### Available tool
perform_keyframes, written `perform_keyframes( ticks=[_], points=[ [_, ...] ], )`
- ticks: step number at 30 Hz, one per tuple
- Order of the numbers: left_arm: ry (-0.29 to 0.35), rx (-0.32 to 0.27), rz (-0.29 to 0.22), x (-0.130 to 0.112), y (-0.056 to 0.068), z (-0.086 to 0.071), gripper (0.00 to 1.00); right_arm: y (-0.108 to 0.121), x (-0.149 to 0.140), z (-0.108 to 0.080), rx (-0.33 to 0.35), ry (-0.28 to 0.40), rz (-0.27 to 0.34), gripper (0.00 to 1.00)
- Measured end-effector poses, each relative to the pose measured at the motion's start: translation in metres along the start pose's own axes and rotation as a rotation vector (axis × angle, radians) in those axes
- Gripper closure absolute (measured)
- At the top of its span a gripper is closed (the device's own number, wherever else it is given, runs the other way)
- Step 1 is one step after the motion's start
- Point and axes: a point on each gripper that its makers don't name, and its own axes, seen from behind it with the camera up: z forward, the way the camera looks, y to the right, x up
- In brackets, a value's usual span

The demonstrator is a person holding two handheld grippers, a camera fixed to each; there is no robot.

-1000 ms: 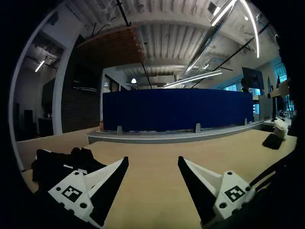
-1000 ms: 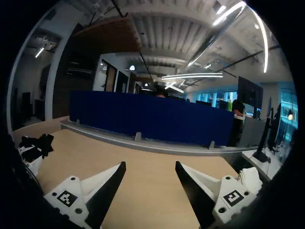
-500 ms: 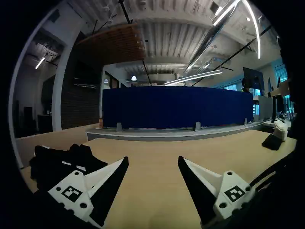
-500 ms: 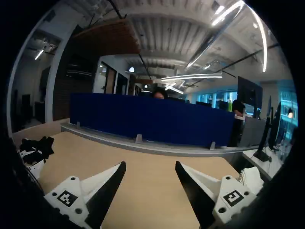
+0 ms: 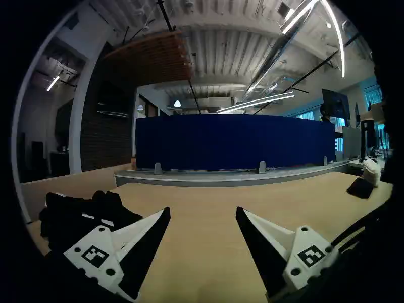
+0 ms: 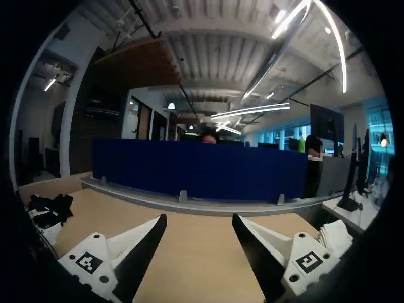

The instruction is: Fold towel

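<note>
A crumpled black towel [image 5: 76, 217] lies on the wooden table [image 5: 212, 202] at the left, just behind my left gripper's left finger. My left gripper [image 5: 202, 217] is open above the bare tabletop with nothing between its fingers. In the right gripper view the same black towel [image 6: 48, 209] sits at the far left edge of the table [image 6: 202, 242]. My right gripper [image 6: 198, 222] is also open and holds nothing. A stack of folded white towels [image 6: 333, 235] lies low at the right, beside the right finger.
A blue divider panel [image 5: 232, 144] on a grey base runs along the table's far edge. A small black folded item [image 5: 361, 188] and a white object [image 5: 372, 170] sit at the far right. A person's head [image 6: 208, 136] shows above the divider [image 6: 202, 171]. Monitors [image 6: 327, 123] stand at the right.
The right gripper view has tilted, so the divider and table edge sit lower in the frame. The left gripper has barely moved. Both grippers stay open.
</note>
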Motion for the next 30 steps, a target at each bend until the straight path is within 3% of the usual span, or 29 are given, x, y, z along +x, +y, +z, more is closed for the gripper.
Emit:
perform_keyframes(
  ticks=[16, 30],
  points=[
    [0.0, 0.0, 0.0, 0.001, 0.0, -0.001, 0.03, 0.052, -0.036, -0.015, -0.069, 0.035, 0.062, 0.0],
    [0.0, 0.0, 0.0, 0.0, 0.0, 0.0, 0.03, 0.074, -0.091, -0.015, -0.073, 0.033, 0.07, 0.0]
  ],
)
